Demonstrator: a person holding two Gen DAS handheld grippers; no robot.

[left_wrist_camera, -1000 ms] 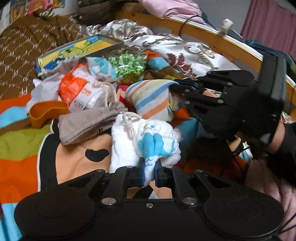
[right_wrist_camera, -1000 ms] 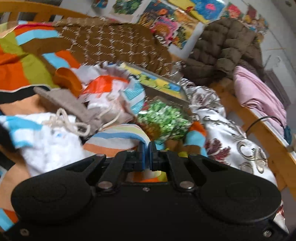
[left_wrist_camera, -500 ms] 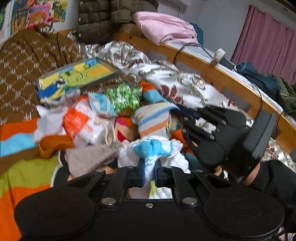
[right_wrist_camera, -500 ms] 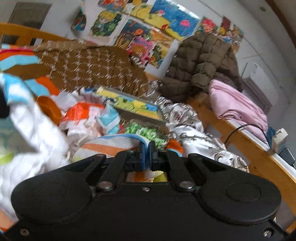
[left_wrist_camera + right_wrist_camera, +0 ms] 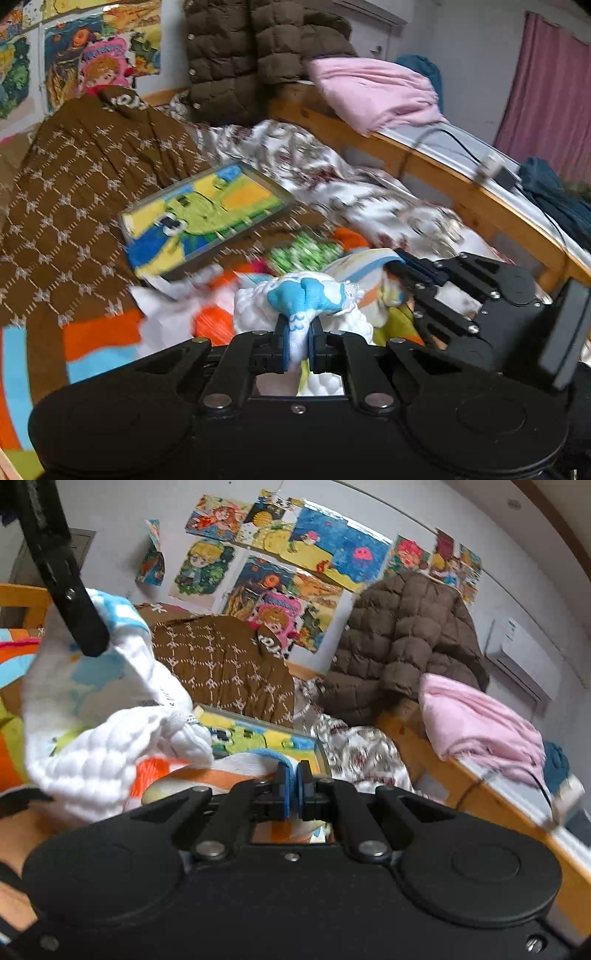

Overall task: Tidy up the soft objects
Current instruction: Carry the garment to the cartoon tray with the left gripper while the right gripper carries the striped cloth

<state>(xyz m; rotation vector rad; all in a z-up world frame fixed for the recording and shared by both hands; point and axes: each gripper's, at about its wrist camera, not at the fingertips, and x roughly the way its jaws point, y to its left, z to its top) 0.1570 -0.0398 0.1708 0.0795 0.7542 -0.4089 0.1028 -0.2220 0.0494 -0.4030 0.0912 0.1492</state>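
Note:
My left gripper (image 5: 298, 341) is shut on a white quilted cloth with a blue print (image 5: 306, 295) and holds it lifted above the bed. That cloth also hangs at the left of the right wrist view (image 5: 107, 716), under the left gripper's finger (image 5: 77, 605). My right gripper (image 5: 294, 788) is shut on the edge of a striped orange, blue and white cloth (image 5: 221, 771). In the left wrist view the right gripper (image 5: 399, 260) sits to the right, holding the striped cloth (image 5: 365, 260). A heap of soft items (image 5: 207, 310) lies below.
A colourful cartoon picture board (image 5: 203, 218) lies on a brown patterned blanket (image 5: 74, 192). A green patterned bag (image 5: 306, 251) is in the heap. A wooden bed rail (image 5: 443, 184), a pink blanket (image 5: 373, 92) and a brown puffer jacket (image 5: 406, 642) are behind.
Both grippers have risen and tilted up with their cloths. The white cloth has lifted off the heap; the striped cloth rises with the right gripper. The wall now fills more of both views.

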